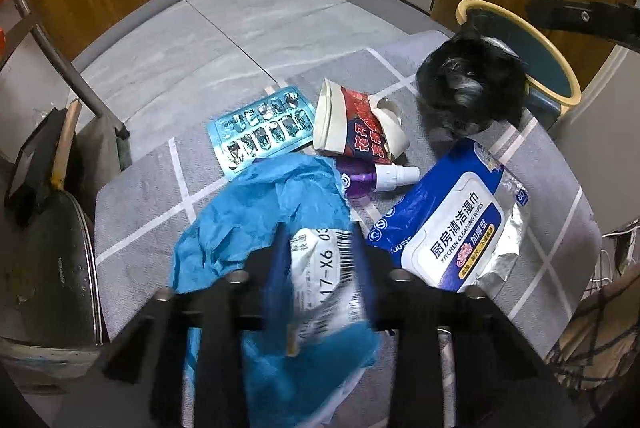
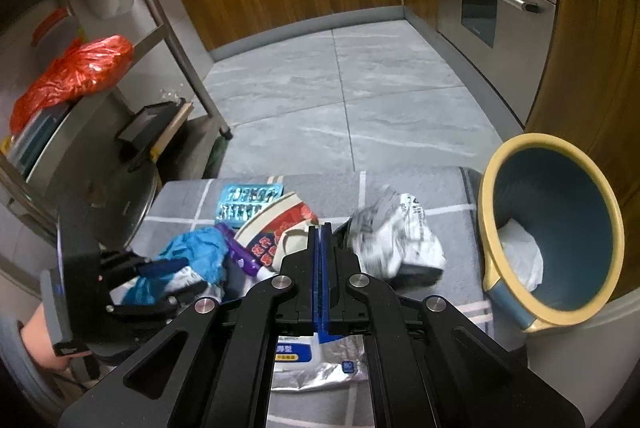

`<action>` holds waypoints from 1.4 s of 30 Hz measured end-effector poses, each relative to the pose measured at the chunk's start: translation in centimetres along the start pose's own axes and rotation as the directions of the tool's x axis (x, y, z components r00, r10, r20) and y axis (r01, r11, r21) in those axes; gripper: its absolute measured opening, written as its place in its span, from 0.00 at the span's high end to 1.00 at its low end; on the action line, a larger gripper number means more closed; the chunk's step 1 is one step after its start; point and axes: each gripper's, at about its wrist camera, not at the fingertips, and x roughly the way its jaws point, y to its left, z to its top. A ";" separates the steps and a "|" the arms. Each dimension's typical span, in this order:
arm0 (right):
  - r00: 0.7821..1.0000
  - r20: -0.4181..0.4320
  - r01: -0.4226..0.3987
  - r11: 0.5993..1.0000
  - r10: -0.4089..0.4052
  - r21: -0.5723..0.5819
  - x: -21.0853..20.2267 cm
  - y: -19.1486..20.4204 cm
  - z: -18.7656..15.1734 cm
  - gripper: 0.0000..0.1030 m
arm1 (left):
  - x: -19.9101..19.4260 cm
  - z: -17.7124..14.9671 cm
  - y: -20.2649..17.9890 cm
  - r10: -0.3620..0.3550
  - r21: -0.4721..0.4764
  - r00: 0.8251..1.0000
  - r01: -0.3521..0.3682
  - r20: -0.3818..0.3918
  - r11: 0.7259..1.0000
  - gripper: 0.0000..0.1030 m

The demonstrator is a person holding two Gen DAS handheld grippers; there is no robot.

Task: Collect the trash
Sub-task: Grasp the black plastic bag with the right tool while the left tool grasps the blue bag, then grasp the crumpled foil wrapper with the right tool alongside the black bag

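Left gripper [image 1: 320, 260] fingers pinch the blue mailer bag [image 1: 260, 212] for binning; right gripper [image 2: 322, 248] fingers are closed, lifting the crumpled black bag [image 2: 394, 240] toward the bin [image 2: 490, 184] at three o'clock.

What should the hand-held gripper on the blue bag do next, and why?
Probably lift straight up: the left hand-held gripper pinches the blue mailer bag, which partly covers the purple spray bottle, so dragging might pull that along. The bin waits to the right.

Left gripper [image 1: 320, 252] clamps a blue courier bag [image 1: 260, 212] by its white shipping label on the grey checked mat [image 1: 136, 188]. Beyond lie a blister pack [image 1: 260, 130], crushed paper cup [image 1: 352, 126], purple spray bottle [image 1: 372, 178], kitchen wipes pack [image 1: 452, 224]; a black bag [image 1: 468, 84] hangs before the yellow-rimmed bin [image 1: 560, 68].
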 end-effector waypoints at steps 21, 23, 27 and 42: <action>0.985 -0.063 0.167 0.983 -0.162 0.082 5.1 -2.7 1.6 0.22 | -7.3 3.1 1.4 -0.017 -0.077 0.974 0.035 0.226 0.996 0.82; 0.985 -0.079 0.166 0.975 -0.156 0.146 5.7 -4.0 1.7 0.22 | -7.3 3.4 1.7 -0.020 -0.077 0.973 0.038 0.229 0.996 0.82; 0.983 -0.111 0.167 0.962 -0.146 0.217 6.8 -6.0 1.5 0.24 | -7.1 3.7 2.3 -0.034 -0.083 0.972 0.055 0.232 0.995 0.82; 0.992 -0.129 0.035 0.957 0.003 0.287 7.1 -5.7 1.2 0.86 | -6.7 4.6 1.8 -0.073 -0.088 0.967 0.097 0.244 0.991 0.82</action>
